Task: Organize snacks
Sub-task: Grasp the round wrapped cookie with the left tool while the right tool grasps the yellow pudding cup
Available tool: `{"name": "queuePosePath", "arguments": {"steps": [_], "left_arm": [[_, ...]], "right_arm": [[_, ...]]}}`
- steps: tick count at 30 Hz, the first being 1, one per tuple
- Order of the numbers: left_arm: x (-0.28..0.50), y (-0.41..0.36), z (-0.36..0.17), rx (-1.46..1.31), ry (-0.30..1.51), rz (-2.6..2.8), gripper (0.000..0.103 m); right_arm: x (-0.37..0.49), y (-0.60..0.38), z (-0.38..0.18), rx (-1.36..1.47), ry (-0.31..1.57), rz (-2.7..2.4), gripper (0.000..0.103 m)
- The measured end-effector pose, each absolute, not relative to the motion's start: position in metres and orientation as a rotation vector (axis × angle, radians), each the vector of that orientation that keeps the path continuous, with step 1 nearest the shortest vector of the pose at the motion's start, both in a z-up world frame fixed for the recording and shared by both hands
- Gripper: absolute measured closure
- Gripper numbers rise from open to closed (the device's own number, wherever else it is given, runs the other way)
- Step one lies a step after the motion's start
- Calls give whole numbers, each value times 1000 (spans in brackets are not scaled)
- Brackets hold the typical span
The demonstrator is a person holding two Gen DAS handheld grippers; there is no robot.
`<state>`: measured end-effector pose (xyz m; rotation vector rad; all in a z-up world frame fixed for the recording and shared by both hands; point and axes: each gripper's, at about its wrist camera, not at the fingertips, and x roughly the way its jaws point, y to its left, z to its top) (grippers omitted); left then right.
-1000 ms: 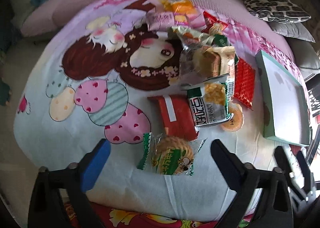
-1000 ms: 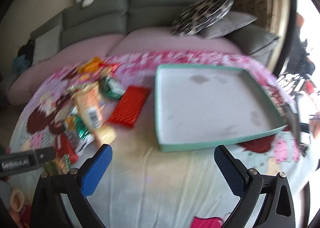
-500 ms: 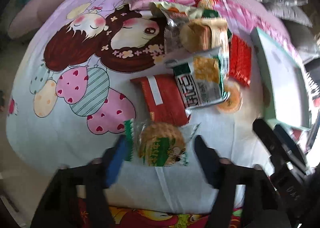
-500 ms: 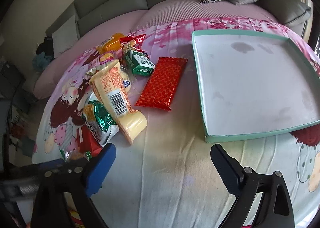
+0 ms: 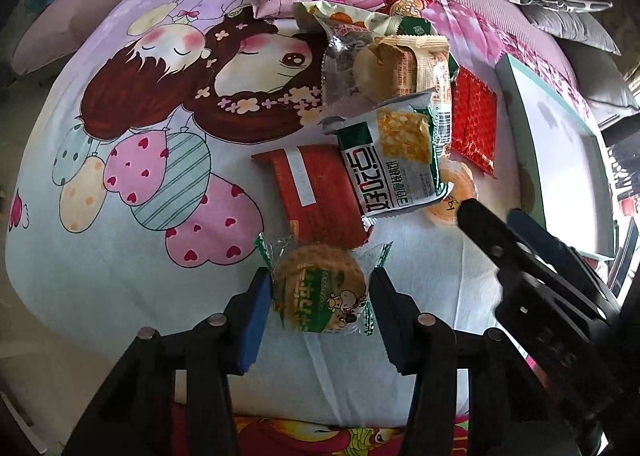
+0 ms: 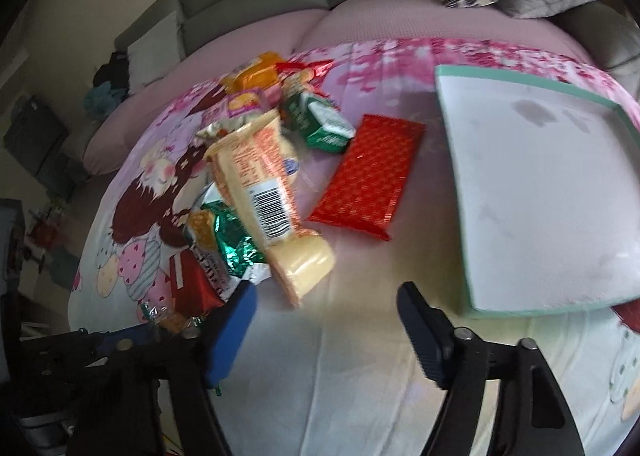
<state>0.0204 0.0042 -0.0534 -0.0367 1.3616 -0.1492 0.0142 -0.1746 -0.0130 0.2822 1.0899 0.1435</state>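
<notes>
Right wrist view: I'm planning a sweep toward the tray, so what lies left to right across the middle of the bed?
Cream barcode packet → green packet → red patterned packet → tray.

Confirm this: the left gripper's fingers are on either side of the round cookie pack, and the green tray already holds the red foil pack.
One part is wrong. The left gripper does have its fingers on either side of the round cookie pack. But in the right wrist view the green tray holds nothing; the red foil pack lies on the cloth, left of it.
</notes>
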Motion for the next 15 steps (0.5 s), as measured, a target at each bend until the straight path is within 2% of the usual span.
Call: {"name": "queuePosePath", "arguments": {"steps": [2, 9, 14, 15], "left_arm": [[22, 8, -55, -54, 1362, -147, 52], [25, 32, -54, -95, 1368, -136, 52], [28, 34, -58, -103, 1374, -136, 51], [29, 35, -60, -107, 1378, -136, 51]], "right_arm": [[21, -172, -18, 277, 1108, 157, 38], [42, -168, -32, 276, 1139, 209, 43], [50, -159, -36, 244, 1148, 237, 59], [50, -158, -36, 236, 1147, 236, 59]]}}
